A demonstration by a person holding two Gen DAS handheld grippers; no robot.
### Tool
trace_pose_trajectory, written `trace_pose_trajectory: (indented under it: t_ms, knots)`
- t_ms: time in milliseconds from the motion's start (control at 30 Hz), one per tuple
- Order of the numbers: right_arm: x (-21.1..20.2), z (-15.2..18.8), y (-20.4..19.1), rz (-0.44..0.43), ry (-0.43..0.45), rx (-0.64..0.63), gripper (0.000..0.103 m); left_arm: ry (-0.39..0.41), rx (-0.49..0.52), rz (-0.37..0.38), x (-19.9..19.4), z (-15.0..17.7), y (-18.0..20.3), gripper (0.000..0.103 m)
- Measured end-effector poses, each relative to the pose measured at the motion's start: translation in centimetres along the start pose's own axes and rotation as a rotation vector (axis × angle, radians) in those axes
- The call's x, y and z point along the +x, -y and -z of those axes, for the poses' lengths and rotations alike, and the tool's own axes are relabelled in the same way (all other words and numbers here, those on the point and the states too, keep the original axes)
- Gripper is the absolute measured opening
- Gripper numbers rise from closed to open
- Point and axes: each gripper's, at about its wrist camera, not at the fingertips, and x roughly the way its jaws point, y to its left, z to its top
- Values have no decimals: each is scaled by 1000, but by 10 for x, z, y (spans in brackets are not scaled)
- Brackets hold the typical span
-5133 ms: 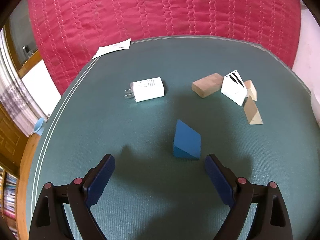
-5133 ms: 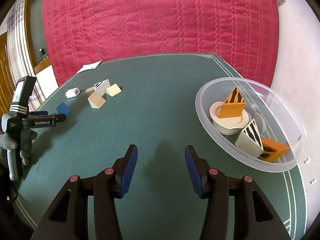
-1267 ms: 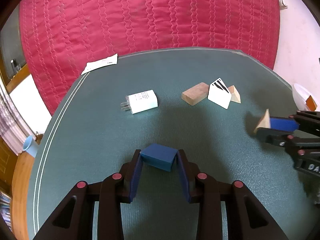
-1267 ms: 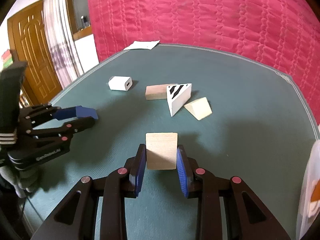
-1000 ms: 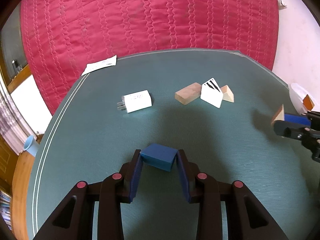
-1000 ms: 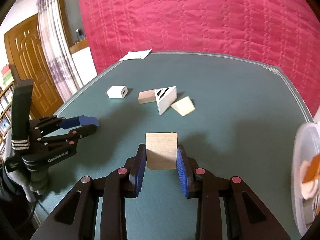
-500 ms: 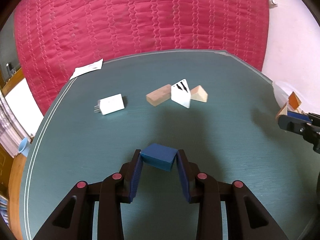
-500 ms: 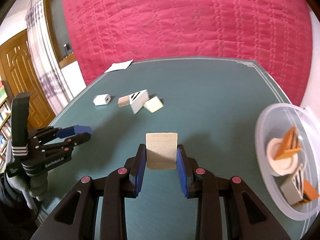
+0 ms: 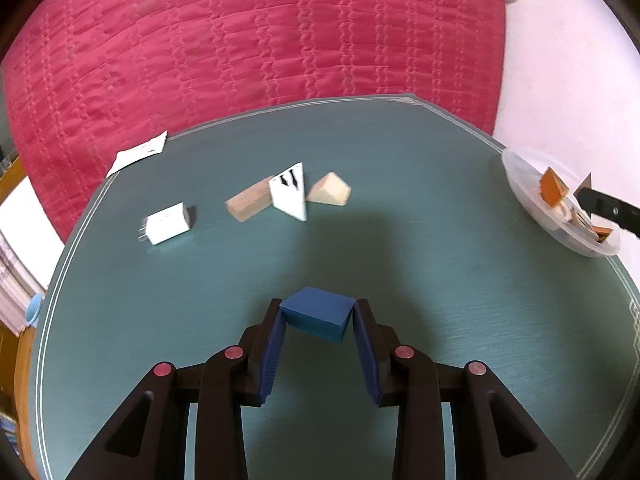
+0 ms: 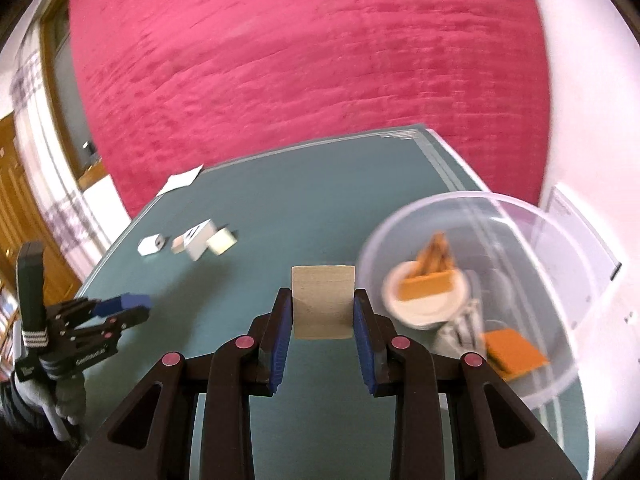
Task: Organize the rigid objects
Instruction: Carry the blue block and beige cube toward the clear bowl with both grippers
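Observation:
My left gripper [image 9: 318, 318] is shut on a blue block [image 9: 316, 314], held above the green table [image 9: 440, 280]. In the right wrist view my right gripper [image 10: 322, 306] is shut on a pale wooden block [image 10: 323, 300], just left of a clear plastic bowl [image 10: 532, 232]. The bowl holds orange striped pieces [image 10: 430, 276] on a white dish, plus more pieces. The left gripper with the blue block [image 10: 134, 301] shows at the far left there. The right gripper's tip [image 9: 600, 204] reaches over the bowl [image 9: 520, 184] in the left wrist view.
On the table's far side lie a white charger [image 9: 166, 224], a brown wooden block [image 9: 248, 200], a white striped wedge [image 9: 290, 190] and a pale wedge [image 9: 330, 194]. A paper slip [image 9: 138, 152] lies near the back edge. A red quilted cloth [image 9: 260, 40] hangs behind.
Both grippers have swung right with their blocks. The bowl has come into the left wrist view, and it now fills the right side of the right wrist view, close to the wooden block.

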Motion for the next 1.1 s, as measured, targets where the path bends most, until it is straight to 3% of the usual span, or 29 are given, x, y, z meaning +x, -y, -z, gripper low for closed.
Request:
trace_pose_trajectory:
  t_ms: [267, 733, 1100]
  knots:
    - [-3, 3, 35, 52, -3, 73, 31, -4, 32, 27, 2, -5, 22, 37]
    - [45, -12, 57, 131, -56, 73, 31, -15, 55, 44, 5, -6, 40, 37]
    - [37, -28, 99, 191, -1, 196, 31, -17, 77, 59, 6, -10, 55, 37]
